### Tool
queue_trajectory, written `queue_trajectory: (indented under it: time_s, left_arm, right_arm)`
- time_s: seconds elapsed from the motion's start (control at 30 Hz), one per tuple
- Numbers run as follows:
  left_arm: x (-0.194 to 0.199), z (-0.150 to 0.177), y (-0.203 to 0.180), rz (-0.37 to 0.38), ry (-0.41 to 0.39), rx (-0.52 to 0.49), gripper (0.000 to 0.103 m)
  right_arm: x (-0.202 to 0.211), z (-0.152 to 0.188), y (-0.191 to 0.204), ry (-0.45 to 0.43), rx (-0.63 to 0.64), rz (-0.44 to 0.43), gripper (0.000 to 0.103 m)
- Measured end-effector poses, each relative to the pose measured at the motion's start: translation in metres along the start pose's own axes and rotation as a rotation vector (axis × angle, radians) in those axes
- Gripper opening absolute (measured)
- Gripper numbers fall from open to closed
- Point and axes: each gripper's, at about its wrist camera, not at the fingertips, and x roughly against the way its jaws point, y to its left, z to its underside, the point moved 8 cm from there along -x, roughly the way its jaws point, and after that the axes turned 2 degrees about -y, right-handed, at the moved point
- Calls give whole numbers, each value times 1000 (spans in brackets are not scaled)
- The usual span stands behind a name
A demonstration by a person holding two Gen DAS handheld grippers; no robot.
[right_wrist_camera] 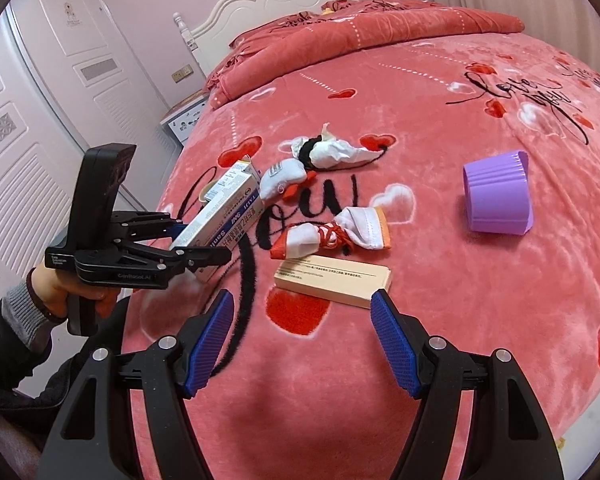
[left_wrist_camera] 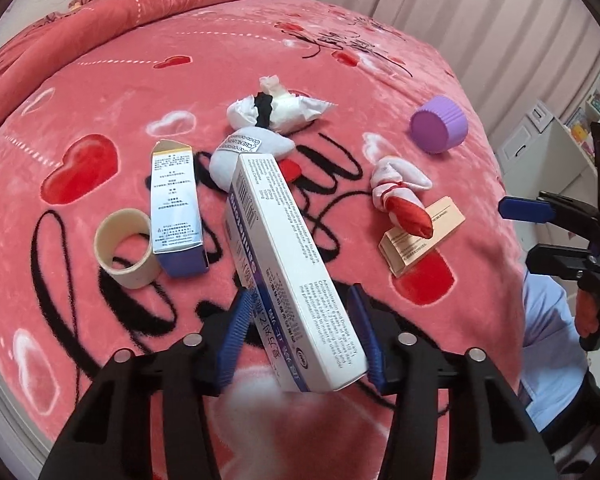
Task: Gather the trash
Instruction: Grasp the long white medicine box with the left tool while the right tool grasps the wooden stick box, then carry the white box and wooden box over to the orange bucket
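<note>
Box (left_wrist_camera: 288,264) clamped btwn L gripper (left_wrist_camera: 304,332) pads, lifted off bedspread (left_wrist_camera: 100,92).

Soft even indoor light, sharp centre, fisheye-warped dark corners.

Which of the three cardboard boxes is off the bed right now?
The long white box, clamped in the left tool; the silver-blue and tan boxes lie flat.

White med box (left_wrist_camera: 288,256) tilted, in left claw (left_wrist_camera: 304,320).
</note>
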Motion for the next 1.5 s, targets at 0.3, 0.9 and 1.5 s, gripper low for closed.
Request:
queue_trajectory:
  time_s: [0.3,0.9,1.5]
  left_arm:
    - [15,-1,-20,71,17,-60,20]
    - [-8,-6,-16,104,70,-27,20]
    - [29,33,-50,135,56,-50,20]
  right_arm:
    - [-22,0,-18,45,156,27,71]
    - [-75,6,-22,158,406,-28,38]
    - [-17,74,39,183,316,-67,28]
